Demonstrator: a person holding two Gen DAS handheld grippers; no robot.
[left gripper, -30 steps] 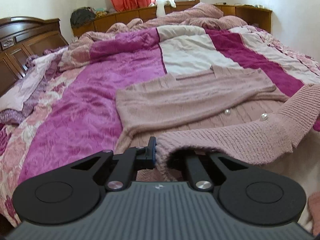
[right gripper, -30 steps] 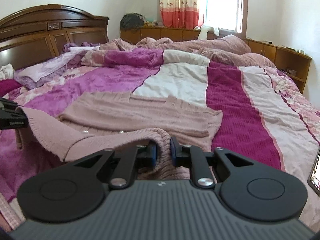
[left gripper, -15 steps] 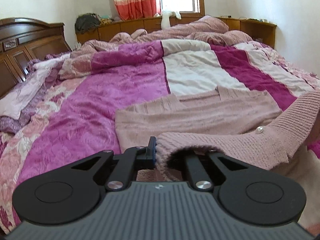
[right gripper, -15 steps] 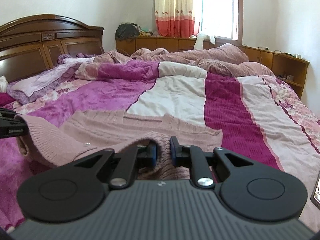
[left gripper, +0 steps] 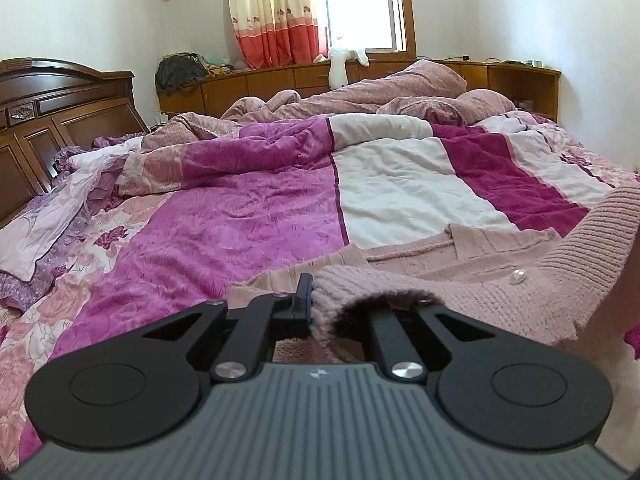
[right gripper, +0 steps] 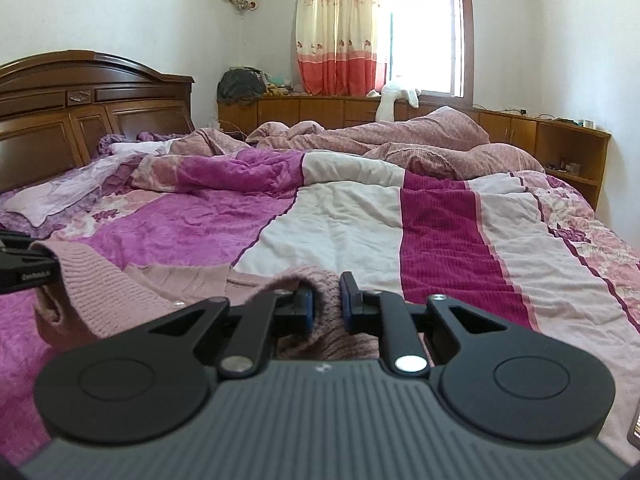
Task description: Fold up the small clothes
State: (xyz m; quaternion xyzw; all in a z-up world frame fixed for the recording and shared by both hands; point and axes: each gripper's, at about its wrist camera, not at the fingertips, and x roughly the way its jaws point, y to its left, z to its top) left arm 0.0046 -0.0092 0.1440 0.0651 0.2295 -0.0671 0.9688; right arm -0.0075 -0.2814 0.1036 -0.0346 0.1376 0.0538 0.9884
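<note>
Both grippers' jaws are clamped on the pink knit cardigan [left gripper: 472, 304]: the left gripper [left gripper: 316, 304] at lower centre, the right gripper [right gripper: 326, 304] likewise. The garment stretches between them over the magenta-striped quilt [left gripper: 248, 224]. A dark headboard [right gripper: 80, 108] fills the upper left, with a curtained window [right gripper: 424, 28] beyond.

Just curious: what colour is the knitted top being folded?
Dusty pink cardigan with pearly buttons, clearest in the left wrist view.

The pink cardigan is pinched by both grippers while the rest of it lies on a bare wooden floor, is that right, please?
Not quite: the pink cardigan lies on the bed's quilt, not a floor. Both wrist views show it. Left gripper and right gripper do pinch it.
</note>
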